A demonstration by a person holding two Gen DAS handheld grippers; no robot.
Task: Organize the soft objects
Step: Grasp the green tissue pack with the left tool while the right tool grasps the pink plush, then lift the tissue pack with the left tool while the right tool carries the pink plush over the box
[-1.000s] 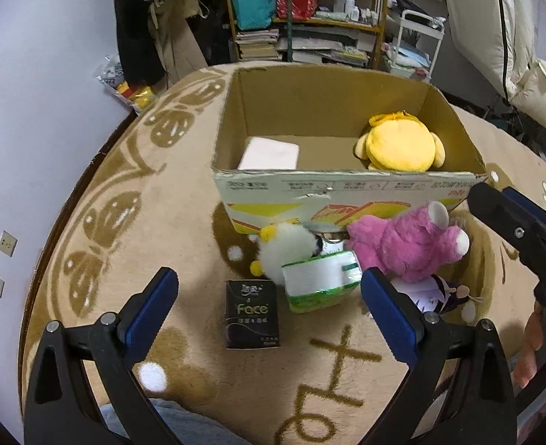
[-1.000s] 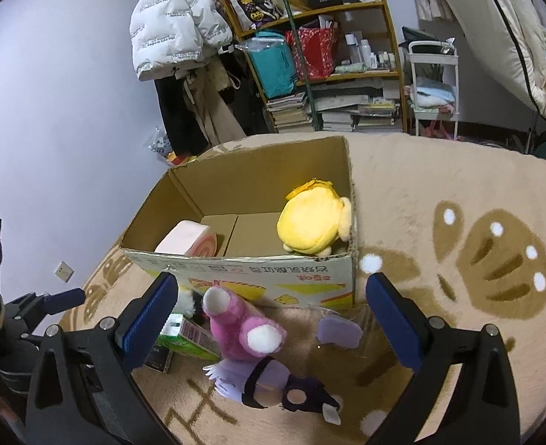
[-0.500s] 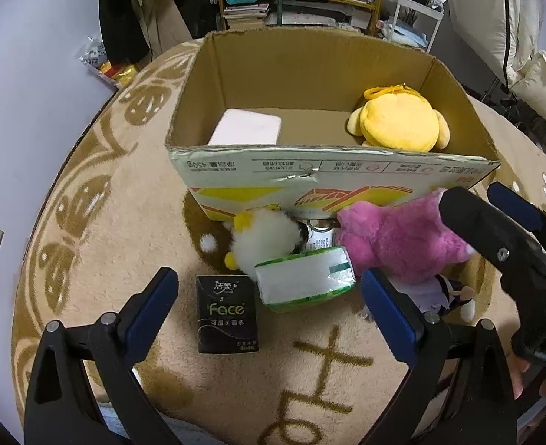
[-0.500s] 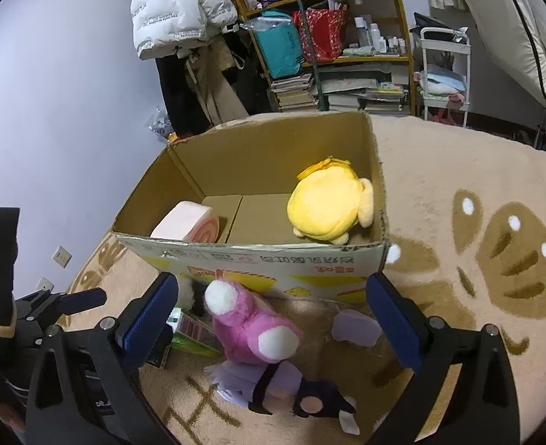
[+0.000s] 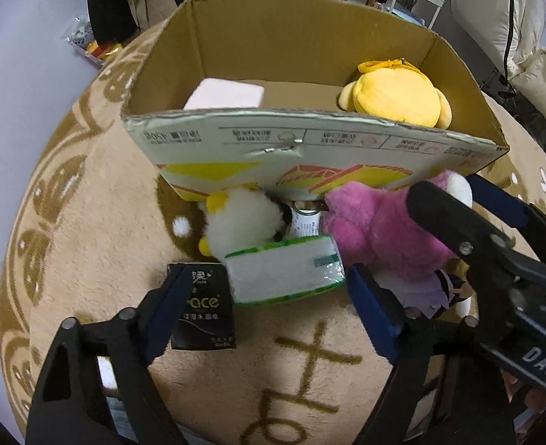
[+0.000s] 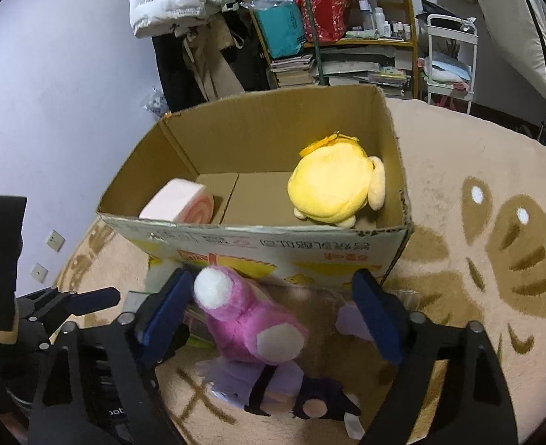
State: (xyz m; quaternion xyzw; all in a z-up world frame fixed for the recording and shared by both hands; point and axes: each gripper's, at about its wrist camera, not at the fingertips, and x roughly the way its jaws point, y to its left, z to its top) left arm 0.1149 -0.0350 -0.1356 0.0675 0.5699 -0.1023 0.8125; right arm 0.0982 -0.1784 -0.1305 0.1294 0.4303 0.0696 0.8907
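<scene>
An open cardboard box (image 5: 310, 141) (image 6: 258, 248) stands on the rug and holds a yellow plush (image 5: 395, 94) (image 6: 332, 185) and a pink roll-cake cushion (image 5: 224, 92) (image 6: 180, 202). In front of it lie a white plush (image 5: 241, 220), a green tissue pack (image 5: 284, 272), a black Face tissue pack (image 5: 206, 309), a pink plush (image 5: 380, 230) (image 6: 250, 322) and a purple doll (image 6: 273, 382). My left gripper (image 5: 269, 309) is open, its jaws on either side of the green pack. My right gripper (image 6: 273, 307) is open around the pink plush.
A beige patterned rug (image 6: 495, 244) covers the floor. Behind the box stand shelves (image 6: 332, 26) with books and bags, hanging coats (image 6: 184, 7) and a white cart (image 6: 447, 55). A wall (image 5: 20, 85) runs along the left.
Both grippers have moved forward and down toward the items in front of the box. The left now straddles the green pack, the right the pink plush. Both stay open.
</scene>
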